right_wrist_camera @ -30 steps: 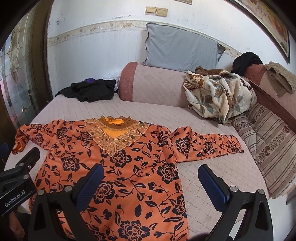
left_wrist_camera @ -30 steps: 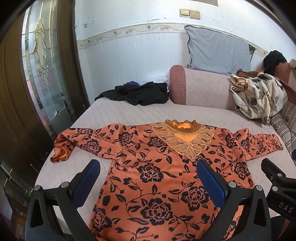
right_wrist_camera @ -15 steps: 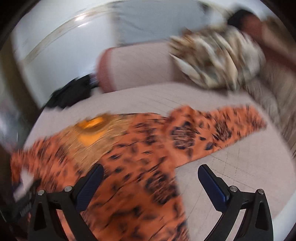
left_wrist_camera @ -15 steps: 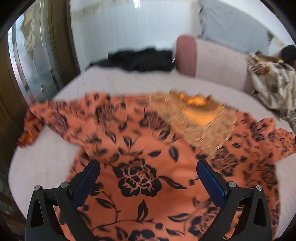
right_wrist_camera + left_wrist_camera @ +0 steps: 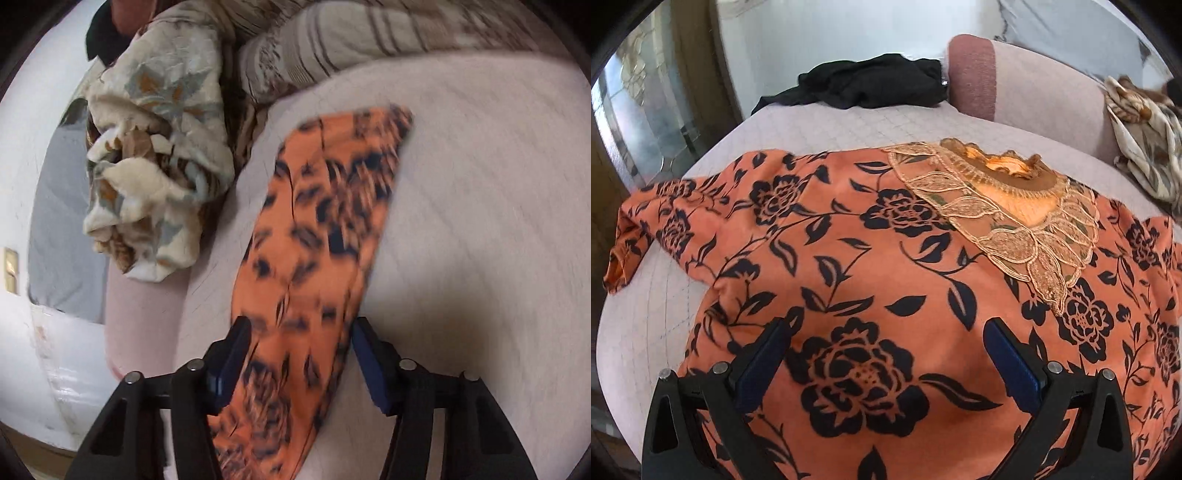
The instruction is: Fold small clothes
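Observation:
An orange blouse (image 5: 849, 240) with black flowers and a lace collar (image 5: 1008, 214) lies spread flat on the pale quilted bed (image 5: 827, 125). My left gripper (image 5: 886, 339) hovers open just over the blouse's chest, with only flat cloth below it. One sleeve (image 5: 657, 221) trails off toward the bed's left edge. In the right wrist view, which is rolled sideways and blurred, the other sleeve (image 5: 325, 221) stretches away across the bed. My right gripper (image 5: 300, 332) straddles this sleeve near the shoulder end. Its jaws are closing with the sleeve between them, and I see no pinch.
A black garment (image 5: 871, 81) lies at the bed's far end beside a pink bolster (image 5: 1015, 85). A crumpled floral cloth (image 5: 155, 155) and a striped cushion (image 5: 369, 37) sit past the sleeve's end. A glass door (image 5: 639, 110) stands at the left.
Both grippers have come down close to the blouse. The right one swung out to the right sleeve, rolled sideways, and its jaws have narrowed around it. The left stays wide open.

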